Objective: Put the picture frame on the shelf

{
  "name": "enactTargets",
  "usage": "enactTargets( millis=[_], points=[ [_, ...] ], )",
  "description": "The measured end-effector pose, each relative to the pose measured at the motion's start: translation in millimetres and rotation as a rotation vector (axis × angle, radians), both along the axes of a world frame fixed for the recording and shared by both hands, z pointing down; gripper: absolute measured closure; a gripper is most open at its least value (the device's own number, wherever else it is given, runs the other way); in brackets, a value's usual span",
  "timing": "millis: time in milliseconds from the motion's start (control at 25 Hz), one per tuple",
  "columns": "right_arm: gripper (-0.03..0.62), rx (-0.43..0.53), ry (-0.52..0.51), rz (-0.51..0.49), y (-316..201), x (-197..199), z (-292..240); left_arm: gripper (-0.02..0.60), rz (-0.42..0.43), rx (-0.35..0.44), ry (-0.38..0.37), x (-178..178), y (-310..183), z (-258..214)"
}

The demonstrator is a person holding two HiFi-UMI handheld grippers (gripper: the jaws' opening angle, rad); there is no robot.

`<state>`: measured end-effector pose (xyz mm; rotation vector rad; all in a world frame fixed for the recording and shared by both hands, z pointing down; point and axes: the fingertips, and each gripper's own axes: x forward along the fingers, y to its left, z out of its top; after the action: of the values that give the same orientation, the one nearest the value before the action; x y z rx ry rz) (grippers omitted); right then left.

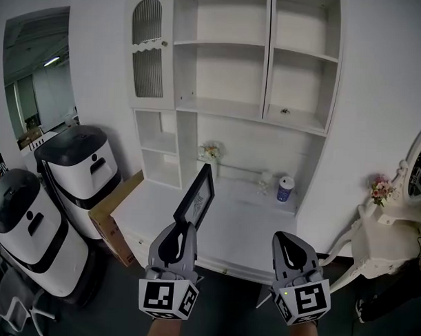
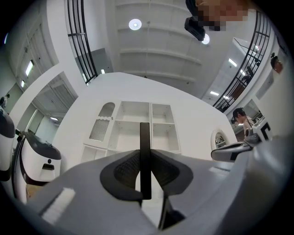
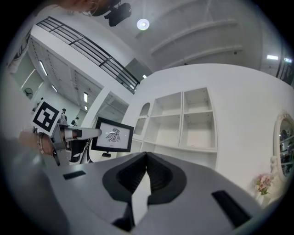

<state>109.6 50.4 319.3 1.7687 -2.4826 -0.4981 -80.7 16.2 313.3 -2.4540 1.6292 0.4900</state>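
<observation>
Right gripper view alone shows the picture frame [image 3: 112, 134] face-on.

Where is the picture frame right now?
In the head view, the picture frame is left of centre, clamped in the left hand-held gripper above the white desk, in front of the shelf unit.

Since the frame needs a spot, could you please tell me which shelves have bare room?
The middle column's shelves look bare, as do the small cubbies left of the flowers. The right column's lower shelf carries one small object. The back of the desk is more crowded: flowers, a glass and a canister.
</observation>
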Motion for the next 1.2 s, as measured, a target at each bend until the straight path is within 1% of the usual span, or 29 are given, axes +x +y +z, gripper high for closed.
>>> enactTargets(
  millis=[160,360,600,920,1080,1200],
  points=[
    [0.585,-0.018,-0.004,0.010,-24,3,4,0.508,-0.001,-0.007,0.001,-2,-25,1],
    [0.585,-0.013,-0.022,0.029,-52,11,10,0.508,-0.003,0.003,0.006,-1,-51,3],
    [0.585,-0.011,-0.015,0.013,-99,16,10,0.508,-0.010,0.012,-0.013,7,-92,1],
    [0.585,-0.013,-0.015,-0.004,-176,32,8,0.508,-0.017,0.012,-0.042,20,-166,-4],
    [0.585,-0.007,-0.028,-0.018,-220,41,3,0.508,-0.024,0.018,-0.043,31,-207,-12],
    [0.585,-0.006,-0.014,-0.037,-253,43,-3,0.508,-0.031,0.031,-0.040,37,-238,-21]
  ],
)
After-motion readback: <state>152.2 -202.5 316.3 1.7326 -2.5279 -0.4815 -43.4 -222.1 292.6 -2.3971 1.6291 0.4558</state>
